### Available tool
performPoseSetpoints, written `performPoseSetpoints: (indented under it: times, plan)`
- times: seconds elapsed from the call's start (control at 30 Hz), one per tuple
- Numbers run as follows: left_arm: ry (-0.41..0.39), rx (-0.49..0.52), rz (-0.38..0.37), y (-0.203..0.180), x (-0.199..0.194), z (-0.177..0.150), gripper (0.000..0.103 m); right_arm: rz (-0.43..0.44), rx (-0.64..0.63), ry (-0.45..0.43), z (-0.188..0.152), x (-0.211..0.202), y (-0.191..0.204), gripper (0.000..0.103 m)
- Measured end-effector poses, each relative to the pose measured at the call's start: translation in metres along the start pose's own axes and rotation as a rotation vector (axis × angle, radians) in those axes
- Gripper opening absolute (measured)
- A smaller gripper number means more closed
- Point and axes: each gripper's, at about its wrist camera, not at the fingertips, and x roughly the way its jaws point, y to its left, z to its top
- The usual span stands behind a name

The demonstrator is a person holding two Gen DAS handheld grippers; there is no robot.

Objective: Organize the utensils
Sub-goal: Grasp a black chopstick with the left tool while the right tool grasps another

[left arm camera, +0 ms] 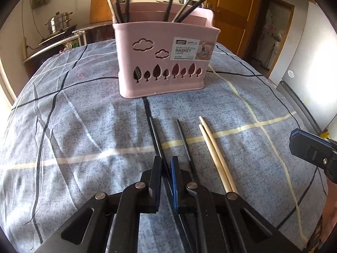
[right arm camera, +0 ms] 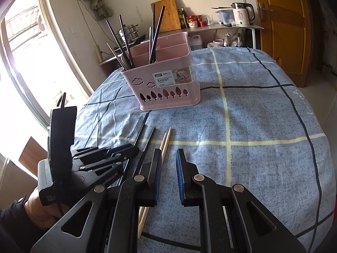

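A pink utensil basket (left arm camera: 160, 63) stands on the blue checked cloth, with several black chopsticks upright in it; it also shows in the right wrist view (right arm camera: 168, 86). On the cloth lie two black chopsticks (left arm camera: 157, 139) (left arm camera: 184, 139) and a pair of pale wooden chopsticks (left arm camera: 214, 156). My left gripper (left arm camera: 167, 163) is nearly closed around the left black chopstick. My right gripper (right arm camera: 168, 156) is open and empty, just right of the wooden chopsticks (right arm camera: 165, 145); it also shows in the left wrist view (left arm camera: 311, 149).
The cloth-covered table (right arm camera: 263, 126) drops off at its right and front edges. A side counter with a steamer pot (left arm camera: 59, 22), a kettle (right arm camera: 242, 13), jars and a cutting board stands behind. A wooden door (right arm camera: 282, 31) is at the right.
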Motion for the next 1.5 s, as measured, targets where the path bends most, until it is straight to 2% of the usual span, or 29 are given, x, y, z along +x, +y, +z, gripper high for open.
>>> performPoseSetpoints:
  times: [0.33, 0.57, 0.9, 1.2, 1.23, 1.37, 1.5]
  plan:
    - [-0.005, -0.075, 0.05, 0.05, -0.023, -0.019, 0.008, 0.041, -0.04, 0.041, 0.004, 0.027, 0.022, 0.014]
    - [0.0, -0.131, 0.024, 0.074, -0.03, -0.022, 0.008, 0.047, -0.077, 0.109, 0.006, 0.065, 0.039, 0.014]
    - [0.009, -0.171, -0.001, 0.083, -0.021, -0.01, 0.008, -0.012, -0.081, 0.211, 0.011, 0.108, 0.044, 0.014]
    - [0.014, -0.131, 0.041, 0.076, -0.014, -0.003, 0.008, -0.05, -0.103, 0.216, 0.015, 0.116, 0.055, 0.011]
    - [0.017, -0.133, 0.038, 0.076, -0.014, -0.001, 0.008, -0.046, -0.102, 0.219, 0.015, 0.116, 0.054, 0.008]
    - [0.03, -0.16, 0.017, 0.081, -0.014, 0.003, 0.006, -0.025, -0.094, 0.216, 0.019, 0.111, 0.055, 0.008]
    - [0.001, -0.167, 0.016, 0.083, -0.028, 0.007, 0.005, 0.009, -0.093, 0.174, 0.025, 0.093, 0.057, 0.007]
